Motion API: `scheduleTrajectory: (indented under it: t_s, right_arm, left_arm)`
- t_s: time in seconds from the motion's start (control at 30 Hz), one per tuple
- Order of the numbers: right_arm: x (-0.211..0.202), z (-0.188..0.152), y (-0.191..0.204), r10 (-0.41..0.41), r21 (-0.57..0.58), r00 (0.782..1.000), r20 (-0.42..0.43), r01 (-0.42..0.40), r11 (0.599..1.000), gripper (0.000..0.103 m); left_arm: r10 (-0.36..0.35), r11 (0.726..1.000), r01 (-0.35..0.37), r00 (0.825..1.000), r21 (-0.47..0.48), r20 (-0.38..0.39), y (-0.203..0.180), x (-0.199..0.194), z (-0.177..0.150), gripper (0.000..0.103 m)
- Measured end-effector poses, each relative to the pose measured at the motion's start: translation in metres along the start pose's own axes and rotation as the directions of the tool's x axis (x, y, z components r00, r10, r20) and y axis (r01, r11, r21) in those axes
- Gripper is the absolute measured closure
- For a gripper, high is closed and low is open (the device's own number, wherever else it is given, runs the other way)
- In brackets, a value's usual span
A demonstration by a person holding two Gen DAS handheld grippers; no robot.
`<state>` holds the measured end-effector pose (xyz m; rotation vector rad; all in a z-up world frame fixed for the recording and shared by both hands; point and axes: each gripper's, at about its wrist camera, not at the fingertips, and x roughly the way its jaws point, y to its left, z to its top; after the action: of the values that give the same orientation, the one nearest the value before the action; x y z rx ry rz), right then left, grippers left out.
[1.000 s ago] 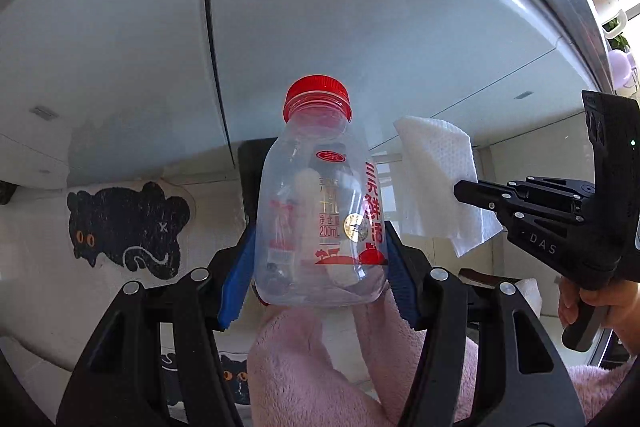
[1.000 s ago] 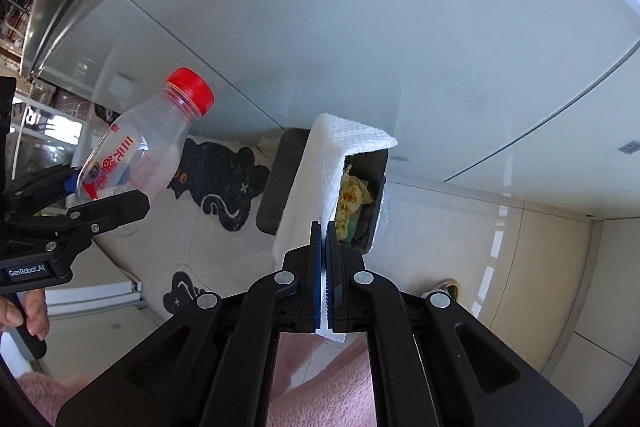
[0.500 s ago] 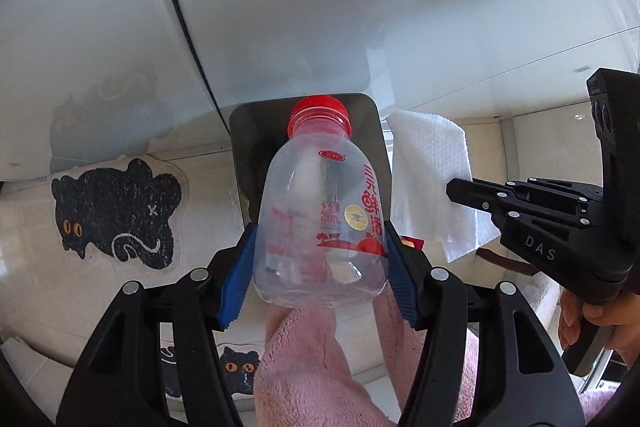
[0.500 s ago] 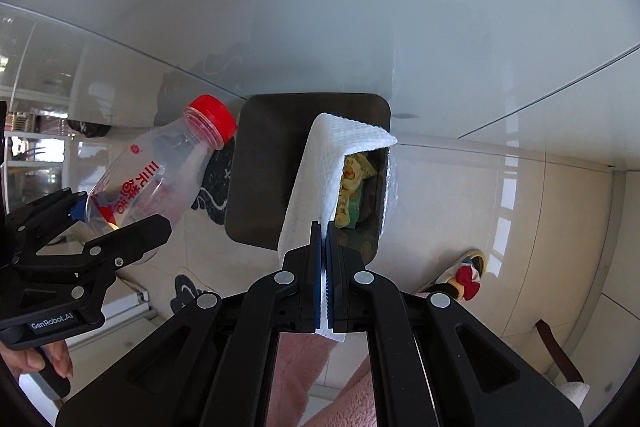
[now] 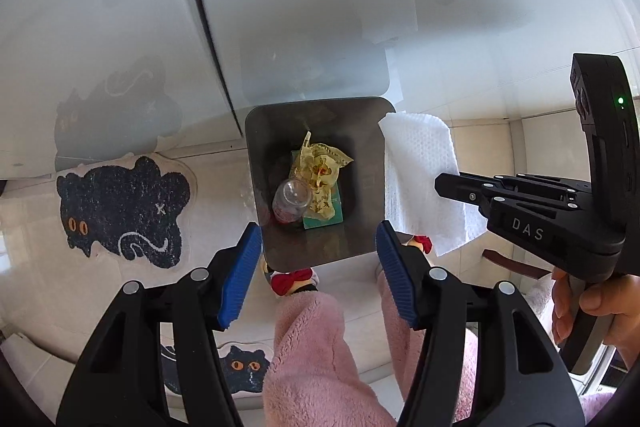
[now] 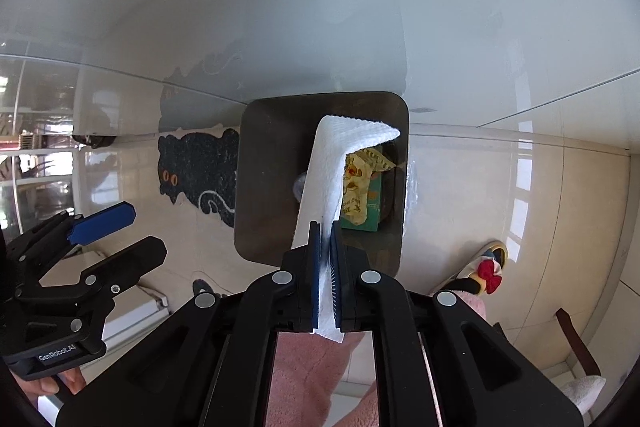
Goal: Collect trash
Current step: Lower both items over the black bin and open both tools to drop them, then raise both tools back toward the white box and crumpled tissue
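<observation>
Left gripper (image 5: 318,267) wide and empty, right gripper (image 6: 325,251) jaws just easing off paper towel (image 6: 332,167): it may snag or drift past bin (image 6: 256,195) rim.

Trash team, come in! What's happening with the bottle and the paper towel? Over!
Left gripper open, empty. Bottle lies in bin. Right gripper jaws just easing open, paper towel between them, over bin. Nothing blocking.

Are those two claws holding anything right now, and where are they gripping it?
The right claw pinches a white paper towel by its lower edge. The left claw is open and empty.
</observation>
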<state>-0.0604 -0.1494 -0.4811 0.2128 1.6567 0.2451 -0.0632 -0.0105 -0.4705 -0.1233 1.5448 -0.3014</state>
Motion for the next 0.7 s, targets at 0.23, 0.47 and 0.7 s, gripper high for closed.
scheduleTrajectory:
  t_s: [0.23, 0.47, 0.7]
  right_arm:
    - [-0.004, 0.000, 0.005, 0.001, -0.004, 1.000, 0.015, 0.000, 1.000, 0.066]
    - [-0.033, -0.006, 0.007, 0.051, 0.000, 0.998, 0.044, -0.052, 0.999, 0.051]
    - [-0.083, -0.019, 0.016, 0.094, -0.022, 0.991, 0.093, -0.092, 0.995, 0.047]
  left_arm:
    - [0.011, 1.000, -0.011, 1.000, -0.021, 0.027, 0.004, -0.019, -0.004, 0.044]
    - [0.001, 0.999, 0.002, 0.997, -0.047, 0.072, 0.006, -0.054, -0.012, 0.034]
    - [-0.008, 0.998, 0.015, 0.993, -0.060, 0.117, -0.001, -0.095, -0.023, 0.023]
